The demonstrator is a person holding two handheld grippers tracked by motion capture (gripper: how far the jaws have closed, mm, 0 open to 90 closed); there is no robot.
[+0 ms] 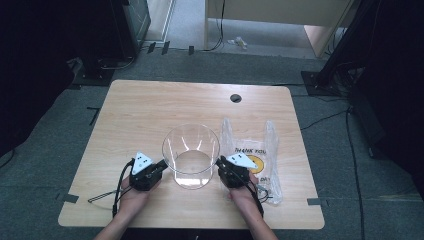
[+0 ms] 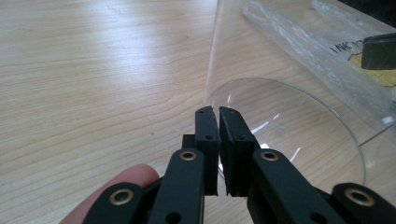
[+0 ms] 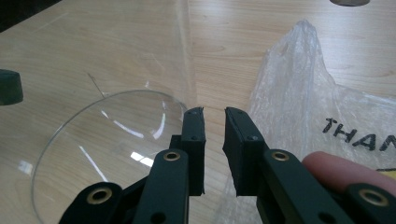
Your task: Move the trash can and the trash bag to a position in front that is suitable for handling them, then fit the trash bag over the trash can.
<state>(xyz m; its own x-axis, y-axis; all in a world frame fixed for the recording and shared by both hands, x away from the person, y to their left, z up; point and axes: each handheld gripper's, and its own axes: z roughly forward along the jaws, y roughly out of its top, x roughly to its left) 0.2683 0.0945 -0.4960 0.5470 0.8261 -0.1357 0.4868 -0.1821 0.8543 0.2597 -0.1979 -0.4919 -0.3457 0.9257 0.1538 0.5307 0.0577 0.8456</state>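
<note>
From above, a clear round tub [image 1: 191, 155] stands near the front edge of the wooden counter [image 1: 135, 110], between the left tool [image 1: 161, 166] and the right tool [image 1: 220, 162]. A thin, crinkled plastic bag [image 1: 252, 150] with black letters lies flat to its right. The left gripper view shows the left tool [image 2: 215, 112] pinching the thin smooth wall of the tub, jaws almost together. The right gripper view shows the right tool [image 3: 214, 113] with a narrow gap; I cannot tell if it grips the wall.
</note>
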